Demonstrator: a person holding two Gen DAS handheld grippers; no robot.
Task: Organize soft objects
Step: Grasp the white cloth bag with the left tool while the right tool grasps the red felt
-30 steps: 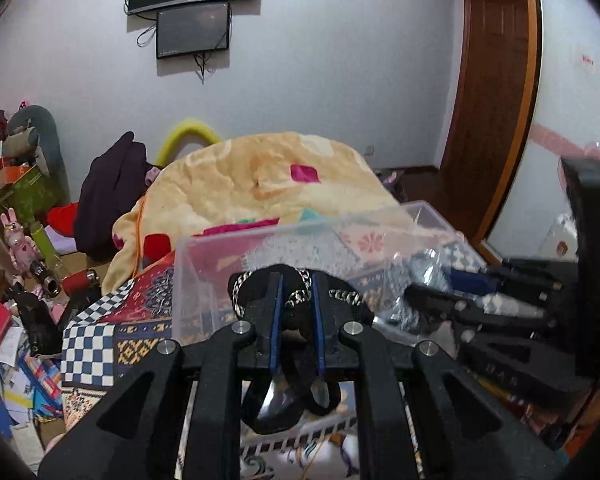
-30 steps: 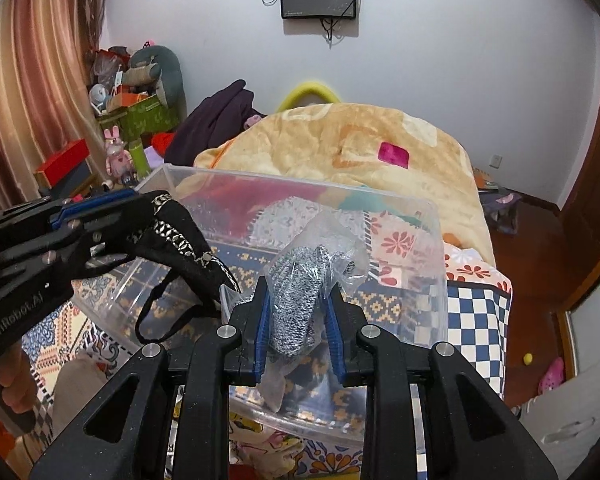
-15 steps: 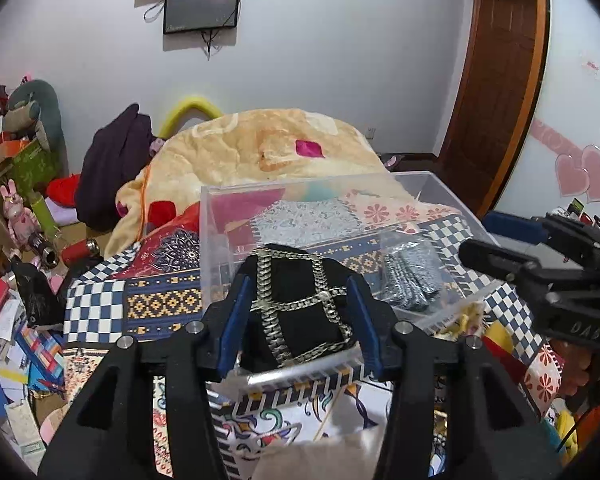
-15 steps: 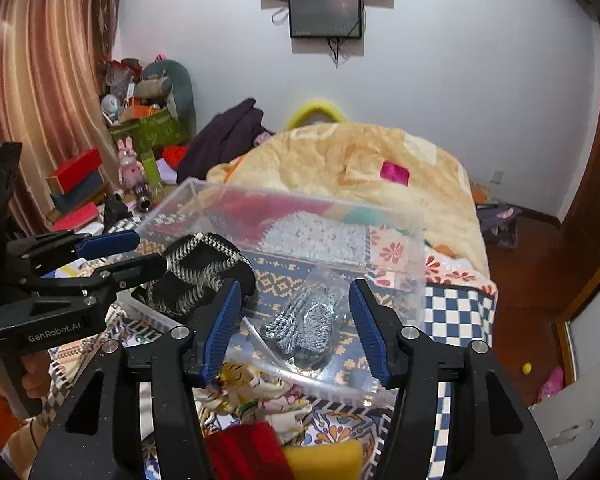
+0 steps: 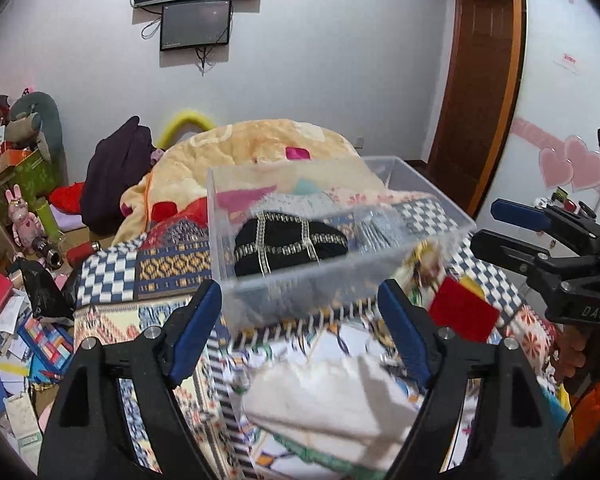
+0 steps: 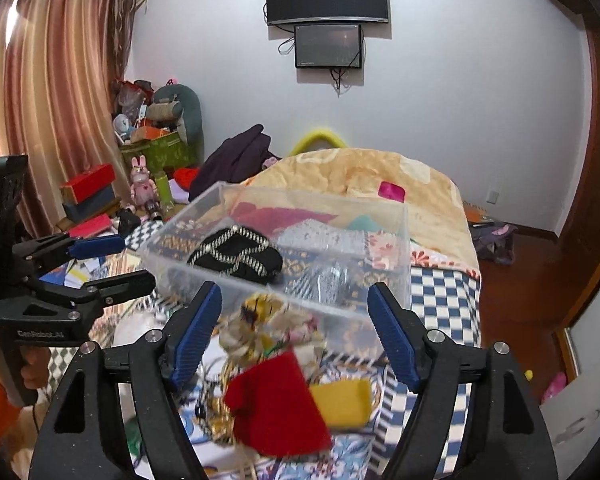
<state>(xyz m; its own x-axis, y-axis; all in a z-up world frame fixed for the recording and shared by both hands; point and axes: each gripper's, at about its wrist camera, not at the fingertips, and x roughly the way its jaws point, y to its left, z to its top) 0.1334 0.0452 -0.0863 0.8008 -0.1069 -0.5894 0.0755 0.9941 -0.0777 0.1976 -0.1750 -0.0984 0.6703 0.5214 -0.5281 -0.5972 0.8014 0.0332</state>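
A clear plastic bin (image 5: 452, 218) (image 6: 404, 240) sits on the patterned bedspread. Inside lie a black bag with metal chain trim (image 5: 288, 246) (image 6: 236, 256) and a silver-grey item in a clear plastic bag (image 6: 328, 280) (image 5: 380, 224). My left gripper (image 5: 300, 328) is open and empty, in front of the bin above a white cloth (image 5: 332, 396). My right gripper (image 6: 294, 328) is open and empty, above a red cloth (image 6: 276, 404), a yellow cloth (image 6: 344, 402) and a floral item (image 6: 260, 320). The red cloth also shows in the left wrist view (image 5: 464, 312).
A peach blanket (image 6: 360, 176) is heaped behind the bin. Boxes, toys and papers clutter the floor at left (image 5: 16, 280). A dark garment (image 5: 116, 176) lies beside the blanket. A wooden door (image 5: 480, 80) stands at right.
Both grippers opened and let go of the black bag and the bagged silver item into the bin, then drew back toward me and opened wider.
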